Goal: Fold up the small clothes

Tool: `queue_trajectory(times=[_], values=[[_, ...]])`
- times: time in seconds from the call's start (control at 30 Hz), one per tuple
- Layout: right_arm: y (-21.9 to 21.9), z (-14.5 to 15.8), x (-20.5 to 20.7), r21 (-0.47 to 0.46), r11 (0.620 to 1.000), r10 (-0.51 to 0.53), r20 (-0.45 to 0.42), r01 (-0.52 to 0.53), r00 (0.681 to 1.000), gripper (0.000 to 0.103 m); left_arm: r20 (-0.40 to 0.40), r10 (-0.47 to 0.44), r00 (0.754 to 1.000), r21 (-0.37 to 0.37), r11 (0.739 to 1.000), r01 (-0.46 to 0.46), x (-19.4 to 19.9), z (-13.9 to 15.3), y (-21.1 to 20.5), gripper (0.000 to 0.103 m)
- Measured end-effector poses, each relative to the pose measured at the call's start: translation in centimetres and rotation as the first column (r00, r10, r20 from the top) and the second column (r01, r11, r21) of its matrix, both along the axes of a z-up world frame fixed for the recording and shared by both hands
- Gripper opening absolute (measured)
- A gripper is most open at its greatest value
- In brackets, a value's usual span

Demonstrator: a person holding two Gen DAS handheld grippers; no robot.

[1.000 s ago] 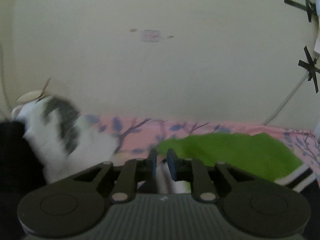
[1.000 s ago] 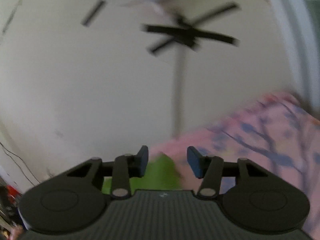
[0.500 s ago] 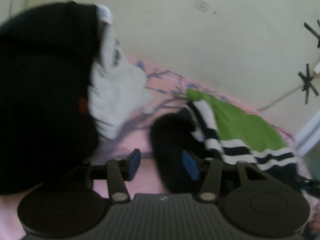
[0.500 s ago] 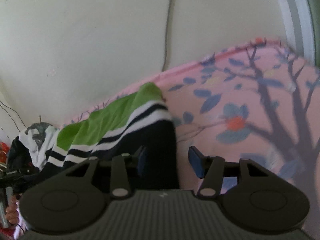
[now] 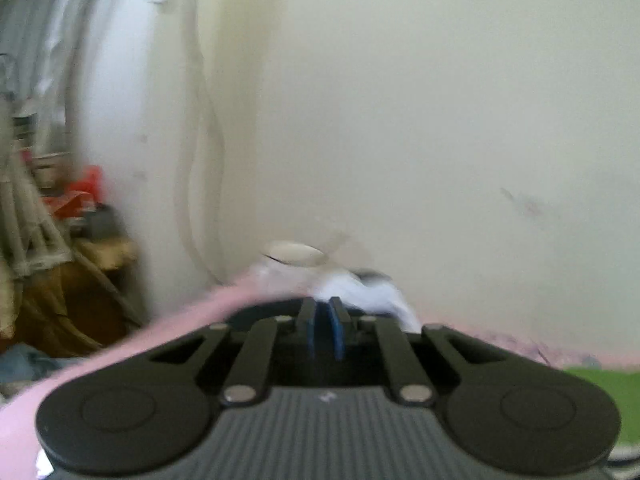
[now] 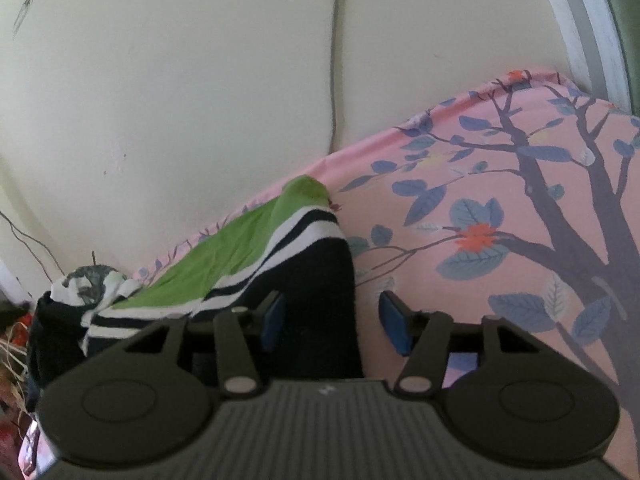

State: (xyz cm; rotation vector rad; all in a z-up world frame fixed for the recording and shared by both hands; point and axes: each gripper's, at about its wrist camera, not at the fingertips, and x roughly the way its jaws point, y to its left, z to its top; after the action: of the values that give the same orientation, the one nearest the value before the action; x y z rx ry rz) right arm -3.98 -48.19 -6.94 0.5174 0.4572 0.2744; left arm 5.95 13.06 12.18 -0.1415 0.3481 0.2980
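Note:
A green, white-and-navy striped garment (image 6: 240, 256) lies folded on the pink floral sheet (image 6: 500, 208), its dark end between the fingers of my open right gripper (image 6: 334, 324). A white and grey garment (image 6: 90, 286) is bunched at the far left; it also shows in the left wrist view (image 5: 368, 292), just past my left gripper (image 5: 324, 320). The left jaws are nearly together; I see nothing between the pads. A strip of green cloth (image 5: 600, 392) shows at the lower right there.
A cream wall (image 6: 200, 100) with a taped cable (image 6: 334, 60) runs along the bed's far edge. A window frame (image 6: 580, 20) stands at the right. Cluttered shelves and hanging cloth (image 5: 52, 220) stand off the bed's left end.
My left gripper has closed and swung left, away from the striped garment toward the white one and the bed's left end. My right gripper stays open over the garment's dark end.

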Motion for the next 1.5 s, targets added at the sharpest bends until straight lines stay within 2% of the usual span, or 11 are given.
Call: queue_trajectory(times=[0.1,0.27,0.4,0.57,0.63,0.7,0.73,0.93,1.13,1.3,1.5], values=[[-0.3,-0.1,0.1,0.015,1.0,0.007,-0.001,-0.007,1.0,0.056,0.032,-0.071,0.997,-0.085,0.994,0.074,-2.8,0.4,0.6,0.034],[-0.4,0.1,-1.3,0.001,0.999,0.036,-0.013,-0.036,0.999,0.059,-0.018,-0.347,0.938,-0.07,0.936,0.345,-6.0,-2.4,-5.3,0.04],[0.9,1.0,-1.7,-0.097,0.993,0.06,-0.031,-0.063,0.998,0.06,-0.111,-0.57,0.814,-0.086,0.822,0.564,-5.5,-5.5,-11.9,0.041],[1.7,2.2,1.3,-0.112,0.993,0.023,-0.021,-0.025,1.0,0.06,-0.121,-0.698,0.705,-0.162,0.715,0.68,-3.9,-8.8,-15.5,0.04],[1.9,2.1,3.2,-0.129,0.992,0.003,-0.052,-0.01,0.999,0.053,-0.164,-0.695,0.7,-0.186,0.719,0.67,-2.9,-10.4,-15.1,0.039],[1.9,1.8,4.5,-0.105,0.994,0.01,-0.096,-0.02,0.995,0.005,-0.208,-0.677,0.706,-0.223,0.735,0.64,-2.0,-11.8,-14.6,0.034],[2.0,2.3,4.9,-0.062,0.998,0.026,-0.115,-0.033,0.993,0.003,-0.207,-0.68,0.704,-0.266,0.731,0.628,-1.7,-12.2,-13.9,0.032],[11.7,8.9,2.6,-0.187,0.961,0.218,0.07,-0.202,0.973,0.003,-0.107,-0.653,0.75,-0.459,0.702,0.545,0.0,-12.9,-9.0,0.03],[24.0,4.8,2.1,-0.383,0.76,0.532,-0.101,-0.526,0.841,0.031,-0.108,-0.65,0.752,-0.44,0.71,0.55,-0.4,-12.6,-8.8,0.031],[15.8,7.4,-1.2,-0.229,0.849,0.5,0.055,-0.476,0.864,0.044,-0.138,-0.653,0.745,-0.358,0.734,0.577,-0.9,-12.0,-10.4,0.037],[8.1,7.3,-3.4,-0.309,0.921,0.27,0.062,-0.239,0.961,0.056,-0.152,-0.655,0.74,-0.312,0.742,0.593,-1.5,-11.9,-10.9,0.038]])
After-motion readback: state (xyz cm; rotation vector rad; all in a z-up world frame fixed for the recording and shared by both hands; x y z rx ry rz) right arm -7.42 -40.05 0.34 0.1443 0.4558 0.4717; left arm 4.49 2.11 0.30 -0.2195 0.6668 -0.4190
